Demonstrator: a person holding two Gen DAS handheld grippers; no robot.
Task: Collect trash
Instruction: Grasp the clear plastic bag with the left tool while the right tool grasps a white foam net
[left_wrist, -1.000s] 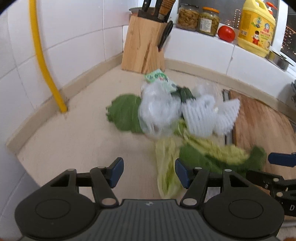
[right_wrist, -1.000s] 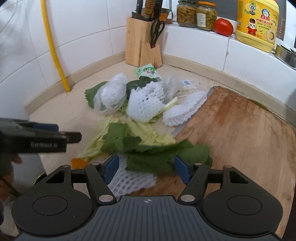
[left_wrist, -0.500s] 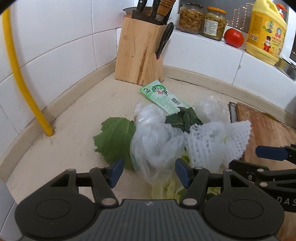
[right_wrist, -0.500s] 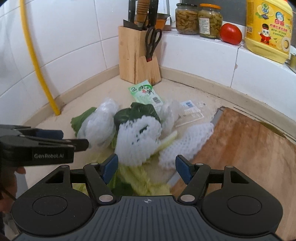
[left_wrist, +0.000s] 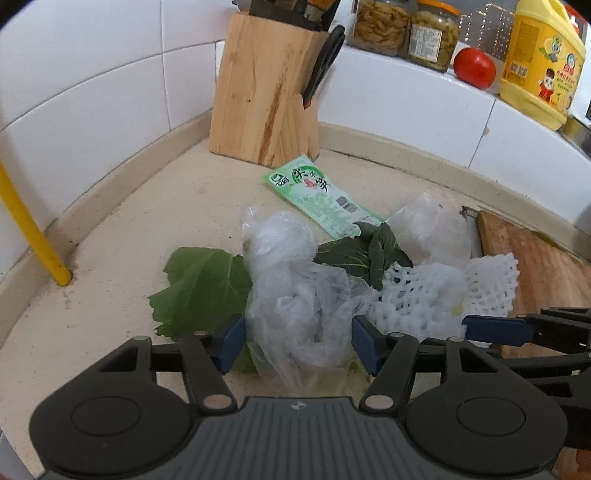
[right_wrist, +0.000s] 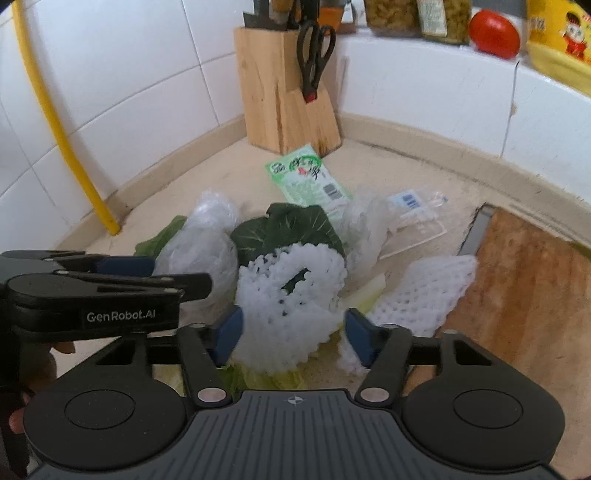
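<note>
**Trash heap, corner of table: two grabs in hand**

Item one: crumpled clear plastic bag (left_wrist: 295, 306). It lies on the table (left_wrist: 110, 258) at the near left of the heap, partly over a broad green leaf (left_wrist: 203, 284). Your left hand-held gripper (left_wrist: 298, 345) stands spread with the bag between its blue pads; they flank it, and whether either pad touches the film is hard to tell through the folds. Keep the pads low and level, close on the bunched middle rather than a loose flap, and leave the leaf out of the pinch if you can.

Item two: white foam net (right_wrist: 291, 291), at the heap's centre, over dark leaves (right_wrist: 291, 225). Your right hand-held gripper (right_wrist: 292, 339) is closing, the net between its pads, not yet plainly pressed. Foam gives; take a deep bite so it does not slip out on the lift.

Item three: second foam net (right_wrist: 421, 295), just beside the first, against the cutting board (right_wrist: 535, 295). Untouched.

Item four: green printed wrapper (left_wrist: 317, 195), flat, nearer the knife block (left_wrist: 266, 92). Untouched.

Caution: the two tools sit side by side; lift apart so they do not knock.
</note>
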